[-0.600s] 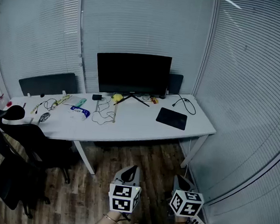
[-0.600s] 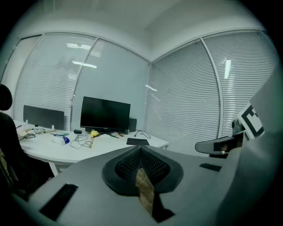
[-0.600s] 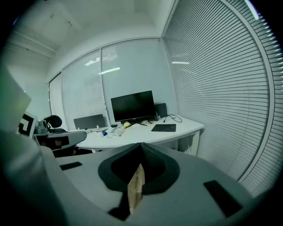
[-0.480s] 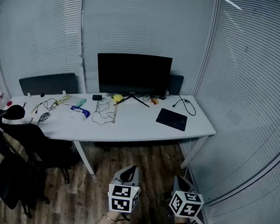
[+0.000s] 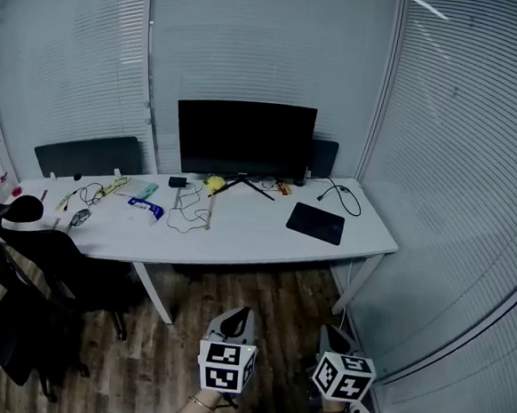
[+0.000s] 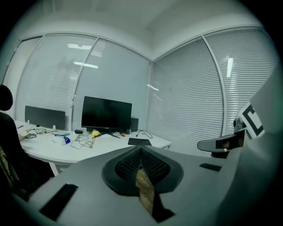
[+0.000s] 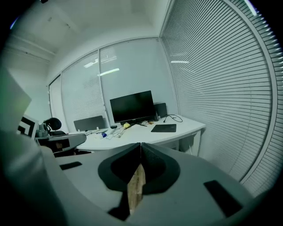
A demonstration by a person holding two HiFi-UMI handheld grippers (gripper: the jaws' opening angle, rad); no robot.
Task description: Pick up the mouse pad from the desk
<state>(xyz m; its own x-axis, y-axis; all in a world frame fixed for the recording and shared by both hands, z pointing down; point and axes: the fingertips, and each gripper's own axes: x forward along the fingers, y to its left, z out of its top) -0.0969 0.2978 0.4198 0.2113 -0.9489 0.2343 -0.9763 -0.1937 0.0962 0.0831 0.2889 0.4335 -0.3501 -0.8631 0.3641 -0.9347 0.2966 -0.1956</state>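
A black mouse pad (image 5: 315, 222) lies flat on the right part of the white desk (image 5: 238, 240); it also shows far off in the left gripper view (image 6: 139, 141) and the right gripper view (image 7: 164, 128). My left gripper (image 5: 242, 318) and right gripper (image 5: 331, 336) hang low at the bottom of the head view, well short of the desk and above the wooden floor. The left gripper (image 6: 140, 148) is shut with nothing in it. Likewise the right gripper (image 7: 140, 145) is shut and empty.
A black monitor (image 5: 244, 139) stands at the desk's back, with a speaker (image 5: 323, 158), cables (image 5: 187, 212), a yellow object (image 5: 216, 182) and small items to the left. A black office chair (image 5: 31, 268) stands at the desk's left end. Blinds cover the right wall.
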